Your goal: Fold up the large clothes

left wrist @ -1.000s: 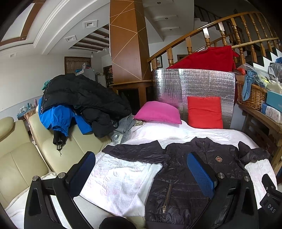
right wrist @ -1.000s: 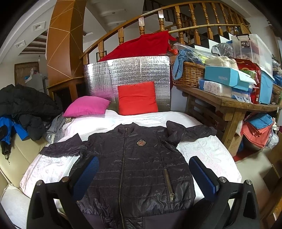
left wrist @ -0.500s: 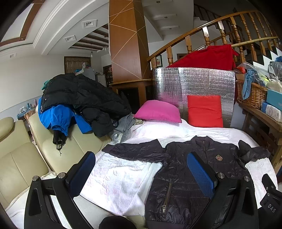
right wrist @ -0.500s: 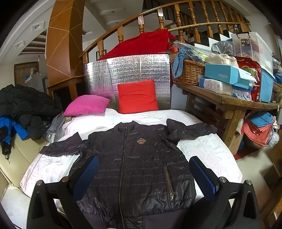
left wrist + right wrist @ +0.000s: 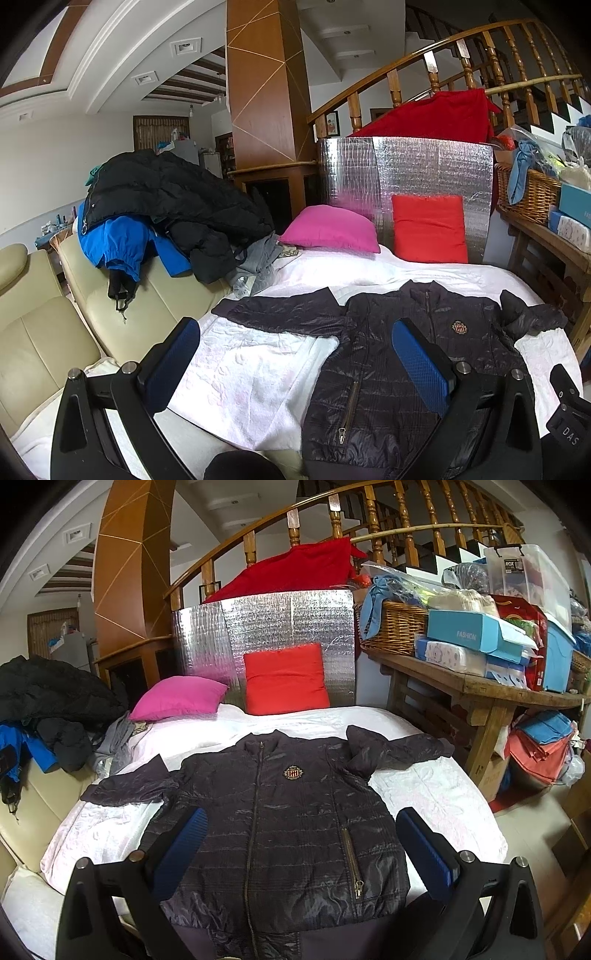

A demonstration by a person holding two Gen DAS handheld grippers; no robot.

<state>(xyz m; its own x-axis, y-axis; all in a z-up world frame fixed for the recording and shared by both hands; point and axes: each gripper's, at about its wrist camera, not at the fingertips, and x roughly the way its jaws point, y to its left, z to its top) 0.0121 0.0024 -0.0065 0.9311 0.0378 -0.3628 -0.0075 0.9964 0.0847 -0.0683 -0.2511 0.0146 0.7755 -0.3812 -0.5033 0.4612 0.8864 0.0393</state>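
A dark quilted jacket (image 5: 295, 812) lies flat, front up and zipped, on a white-covered bed (image 5: 443, 794). Its sleeves are spread out to both sides; the right sleeve is bent back. It also shows in the left wrist view (image 5: 406, 354). My left gripper (image 5: 295, 354) is open and empty, above the bed's near edge, left of the jacket body. My right gripper (image 5: 301, 843) is open and empty, hovering over the jacket's lower hem.
A cream sofa (image 5: 44, 332) with piled black and blue coats (image 5: 155, 206) stands left. A pink pillow (image 5: 177, 698) and red pillow (image 5: 286, 679) lean at the bed's head. A cluttered wooden table (image 5: 480, 686) stands right.
Both grippers have drifted slightly back and up; the jacket sits a little lower in both views. The jacket itself has not moved.
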